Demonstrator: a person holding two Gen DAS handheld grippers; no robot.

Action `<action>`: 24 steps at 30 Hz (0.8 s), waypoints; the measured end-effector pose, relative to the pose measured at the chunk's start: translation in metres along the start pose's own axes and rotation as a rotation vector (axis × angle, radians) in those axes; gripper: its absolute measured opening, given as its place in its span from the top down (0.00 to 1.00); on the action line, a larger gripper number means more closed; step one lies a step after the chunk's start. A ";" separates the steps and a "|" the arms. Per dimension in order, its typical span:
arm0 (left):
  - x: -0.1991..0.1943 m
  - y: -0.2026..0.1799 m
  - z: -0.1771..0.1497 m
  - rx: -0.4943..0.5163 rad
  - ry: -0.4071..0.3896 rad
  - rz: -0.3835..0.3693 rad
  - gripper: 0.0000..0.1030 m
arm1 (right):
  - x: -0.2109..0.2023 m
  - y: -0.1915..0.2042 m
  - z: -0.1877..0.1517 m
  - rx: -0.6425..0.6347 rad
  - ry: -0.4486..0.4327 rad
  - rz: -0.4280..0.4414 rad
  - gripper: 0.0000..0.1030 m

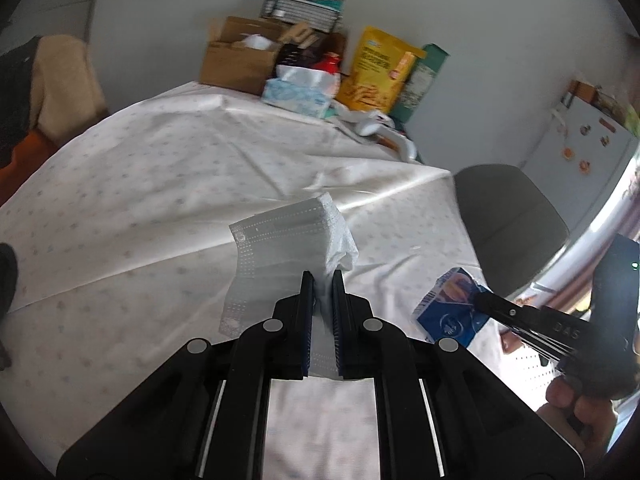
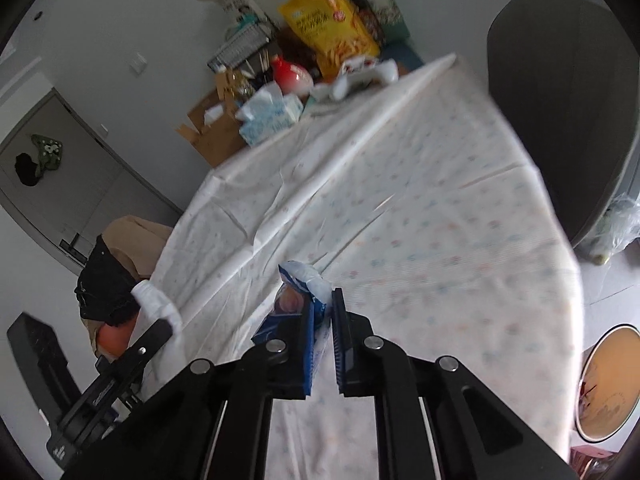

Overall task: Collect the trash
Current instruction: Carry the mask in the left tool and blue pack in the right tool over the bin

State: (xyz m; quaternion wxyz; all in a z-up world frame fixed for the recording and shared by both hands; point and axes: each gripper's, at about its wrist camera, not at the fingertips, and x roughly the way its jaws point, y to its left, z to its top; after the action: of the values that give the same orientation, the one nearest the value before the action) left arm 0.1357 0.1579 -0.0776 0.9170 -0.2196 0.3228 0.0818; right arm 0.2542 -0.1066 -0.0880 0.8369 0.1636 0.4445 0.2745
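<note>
Where the lower centre of the left wrist view begins, the left gripper (image 1: pixel 323 278) is clamped on a white face mask (image 1: pixel 280 240), the mask's lower right portion pinched between the two fingers and the rest fanning up and to the left above the tablecloth (image 1: pixel 160 184). At lower right of the same view, the right gripper (image 1: pixel 480 300) enters from the frame edge, its tip at a blue snack wrapper (image 1: pixel 448 312). In the right wrist view, lower centre, that right gripper (image 2: pixel 323 300) grips the blue snack wrapper (image 2: pixel 298 300), which lies between the fingers and against the left one, its torn top projecting up past the fingertips. The left gripper (image 2: pixel 160 326) appears at lower left there, with a white scrap of the mask at its tip. Mid-frame, right: a grey chair (image 1: pixel 508 224) beside the table edge. Far end of table, upper centre: tissue box (image 1: pixel 296 94), cardboard box (image 1: pixel 236 60), yellow snack bag (image 1: pixel 376 72), green carton (image 1: pixel 424 80), red-capped bottle (image 1: pixel 328 62), wire rack (image 1: pixel 300 10). Far right: white refrigerator (image 1: pixel 580 140) with magnets.
</note>
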 end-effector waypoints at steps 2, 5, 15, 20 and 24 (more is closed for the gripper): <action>0.003 -0.015 0.000 0.021 0.004 -0.019 0.91 | -0.013 -0.008 -0.001 0.011 -0.018 0.005 0.92; 0.005 -0.038 -0.002 0.054 0.009 -0.050 0.91 | -0.033 -0.020 -0.001 0.027 -0.046 0.002 0.92; 0.011 -0.129 -0.019 0.194 0.034 -0.175 0.91 | -0.105 -0.087 -0.013 0.109 -0.151 -0.080 0.91; 0.020 -0.164 -0.026 0.247 0.057 -0.221 0.91 | -0.135 -0.127 -0.026 0.154 -0.186 -0.149 0.91; 0.026 -0.191 -0.034 0.285 0.077 -0.259 0.91 | -0.160 -0.164 -0.038 0.196 -0.213 -0.228 0.91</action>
State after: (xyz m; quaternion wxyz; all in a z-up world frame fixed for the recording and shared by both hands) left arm 0.1929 -0.0268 -0.0508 0.9287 -0.1301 0.3350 -0.0919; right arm 0.2012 -0.3329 -0.0889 0.8849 0.2210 0.3938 0.1145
